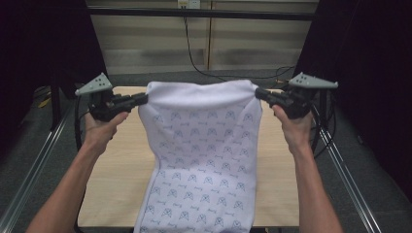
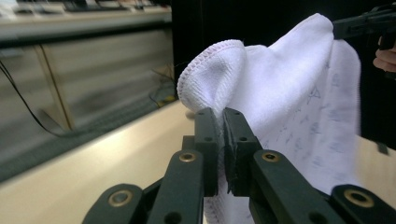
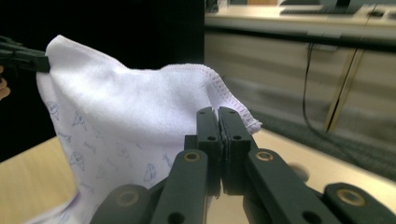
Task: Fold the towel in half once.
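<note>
A white towel [image 1: 201, 145] printed with small blue figures hangs stretched between my two grippers above the wooden table [image 1: 116, 179]. My left gripper [image 1: 144, 99] is shut on the towel's top left corner and my right gripper [image 1: 258, 92] is shut on its top right corner. The lower end drapes over the table's near edge. In the left gripper view the jaws [image 2: 222, 116] pinch the hemmed edge of the towel [image 2: 280, 93], with the other gripper [image 2: 359, 25] at the far corner. In the right gripper view the jaws [image 3: 218, 115] clamp the towel [image 3: 130, 107] at its stitched hem.
Metal rails [image 1: 39, 160] run along both sides of the table. A black cable [image 1: 194, 53] hangs down the pale wall behind. Dark curtains [image 1: 43, 43] flank the workspace.
</note>
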The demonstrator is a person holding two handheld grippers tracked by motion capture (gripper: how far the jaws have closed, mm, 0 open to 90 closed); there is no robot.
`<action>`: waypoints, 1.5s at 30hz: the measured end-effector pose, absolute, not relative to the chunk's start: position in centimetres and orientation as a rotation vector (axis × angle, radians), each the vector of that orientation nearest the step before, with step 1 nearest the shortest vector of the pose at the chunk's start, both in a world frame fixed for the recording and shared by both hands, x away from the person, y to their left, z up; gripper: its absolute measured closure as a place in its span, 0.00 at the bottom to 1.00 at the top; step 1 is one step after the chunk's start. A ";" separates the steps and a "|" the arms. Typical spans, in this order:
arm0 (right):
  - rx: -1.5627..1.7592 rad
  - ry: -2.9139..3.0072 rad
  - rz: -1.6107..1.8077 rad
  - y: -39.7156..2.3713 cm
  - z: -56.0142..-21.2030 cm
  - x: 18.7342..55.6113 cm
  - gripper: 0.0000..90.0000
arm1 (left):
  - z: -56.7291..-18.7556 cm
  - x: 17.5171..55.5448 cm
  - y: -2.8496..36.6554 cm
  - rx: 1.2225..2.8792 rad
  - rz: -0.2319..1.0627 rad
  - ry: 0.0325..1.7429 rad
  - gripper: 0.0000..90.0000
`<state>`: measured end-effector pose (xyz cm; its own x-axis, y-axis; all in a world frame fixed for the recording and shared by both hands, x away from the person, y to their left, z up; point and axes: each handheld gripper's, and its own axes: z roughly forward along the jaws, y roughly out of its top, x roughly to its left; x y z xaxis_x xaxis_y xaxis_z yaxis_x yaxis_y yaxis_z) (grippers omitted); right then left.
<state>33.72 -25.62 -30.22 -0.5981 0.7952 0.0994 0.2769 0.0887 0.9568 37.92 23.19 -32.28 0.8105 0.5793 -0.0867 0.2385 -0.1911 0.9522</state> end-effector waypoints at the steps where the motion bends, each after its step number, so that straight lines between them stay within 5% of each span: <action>1: 1.057 1.932 1.533 -25.6 -30.9 33.3 0.98 | -33.2 37.5 23.2 1.796 0.332 0.633 0.95; 12: 1.074 2.121 1.526 -25.0 -39.0 24.3 0.98 | -40.2 30.6 23.8 1.837 0.178 0.629 0.95; 22: 1.180 2.365 1.403 -23.2 -46.4 19.3 0.98 | -47.4 26.0 20.6 2.076 -0.024 0.619 0.95; 28: 1.254 2.475 1.265 -22.6 -49.5 19.7 0.98 | -49.8 27.0 20.3 2.218 0.048 0.656 0.95; 45: 1.326 2.388 1.155 -23.0 -50.0 29.3 0.98 | -50.5 37.5 19.6 2.129 0.119 0.840 0.95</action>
<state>29.27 -23.01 -50.04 -0.5876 0.7829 0.2043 0.6463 0.3022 0.7007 37.49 19.55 -50.47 0.7724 0.6043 -0.1958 0.5265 -0.4367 0.7295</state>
